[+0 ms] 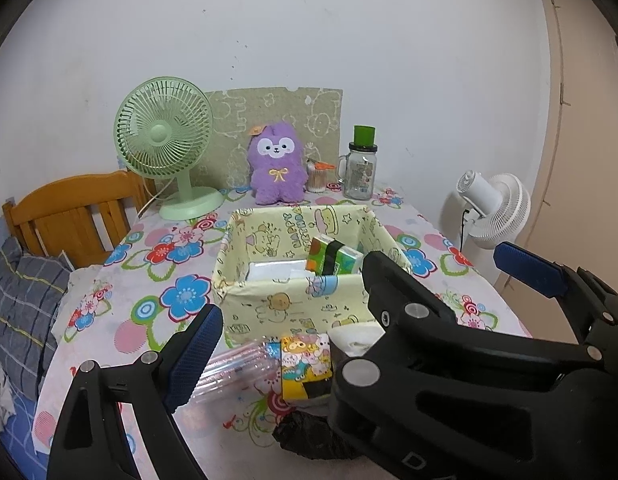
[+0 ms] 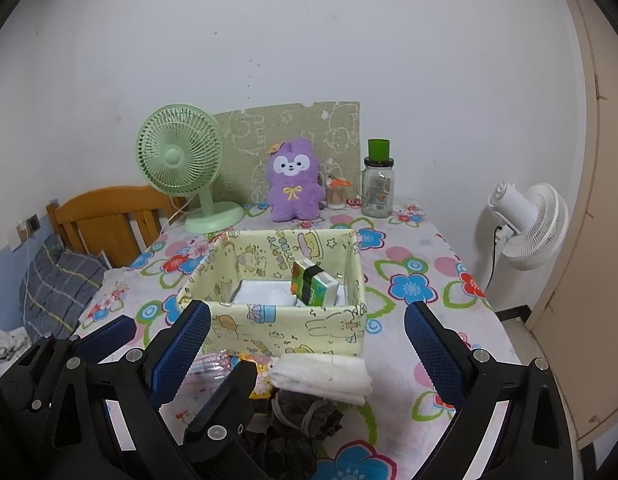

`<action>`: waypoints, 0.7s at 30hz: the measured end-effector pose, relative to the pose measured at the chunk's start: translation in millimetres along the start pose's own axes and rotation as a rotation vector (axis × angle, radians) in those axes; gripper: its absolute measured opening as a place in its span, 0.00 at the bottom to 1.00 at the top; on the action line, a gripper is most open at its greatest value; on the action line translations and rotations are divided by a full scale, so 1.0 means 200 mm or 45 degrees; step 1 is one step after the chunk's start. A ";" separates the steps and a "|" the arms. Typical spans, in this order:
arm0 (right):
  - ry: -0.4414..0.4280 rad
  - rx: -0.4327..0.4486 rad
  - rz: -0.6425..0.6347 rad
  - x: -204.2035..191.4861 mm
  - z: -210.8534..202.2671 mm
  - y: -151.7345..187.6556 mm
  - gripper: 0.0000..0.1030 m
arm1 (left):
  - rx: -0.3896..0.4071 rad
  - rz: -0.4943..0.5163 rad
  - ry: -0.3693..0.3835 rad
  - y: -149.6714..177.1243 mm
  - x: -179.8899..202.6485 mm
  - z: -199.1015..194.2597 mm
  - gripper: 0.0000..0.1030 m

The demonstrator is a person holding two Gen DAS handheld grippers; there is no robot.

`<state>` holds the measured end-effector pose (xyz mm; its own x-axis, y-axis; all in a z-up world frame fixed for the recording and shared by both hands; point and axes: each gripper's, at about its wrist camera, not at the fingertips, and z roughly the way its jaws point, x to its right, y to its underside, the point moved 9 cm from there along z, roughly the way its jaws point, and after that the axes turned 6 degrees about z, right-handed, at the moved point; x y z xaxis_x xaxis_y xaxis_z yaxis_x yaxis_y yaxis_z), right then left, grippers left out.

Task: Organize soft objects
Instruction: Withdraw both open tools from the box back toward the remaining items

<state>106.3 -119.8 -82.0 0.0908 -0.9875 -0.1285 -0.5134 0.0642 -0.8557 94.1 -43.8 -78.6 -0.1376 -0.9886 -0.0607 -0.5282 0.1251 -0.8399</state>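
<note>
A: Grippers?
B: Left gripper (image 1: 393, 312) spread wide, nothing btwn pads. Right gripper (image 2: 307, 350) also spread, empty.
A: Soft stuff?
B: White folded cloth (image 2: 323, 374) just in front of yellow box (image 2: 293, 326), touching its front wall. Dark bundle (image 2: 305, 414) nearer still. Tissue pack (image 2: 311, 282) inside box, tilted.

a fuzzy plush toy (image 2: 295, 180), a clear glass jar (image 2: 377, 192), a glossy wooden headboard (image 2: 109, 216) and a printed cloth-covered box (image 2: 285, 326).

Soft even indoor light, faint shadows, sharp focus, fisheye edges dark.
</note>
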 end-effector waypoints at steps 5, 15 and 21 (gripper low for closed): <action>0.003 -0.006 0.006 0.02 0.00 0.04 0.96 | -0.011 0.011 0.004 0.04 0.02 0.01 0.90; 0.019 -0.046 0.000 0.04 0.03 0.14 0.96 | -0.027 0.013 0.018 0.12 0.04 0.06 0.90; 0.009 -0.069 -0.008 0.05 0.07 0.19 0.96 | -0.030 0.011 0.031 0.16 0.05 0.08 0.90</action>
<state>98.5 -125.0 -122.7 0.0879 -0.9889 -0.1194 -0.5586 0.0503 -0.8279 89.7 -50.5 -115.8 -0.1625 -0.9852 -0.0548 -0.5464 0.1361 -0.8264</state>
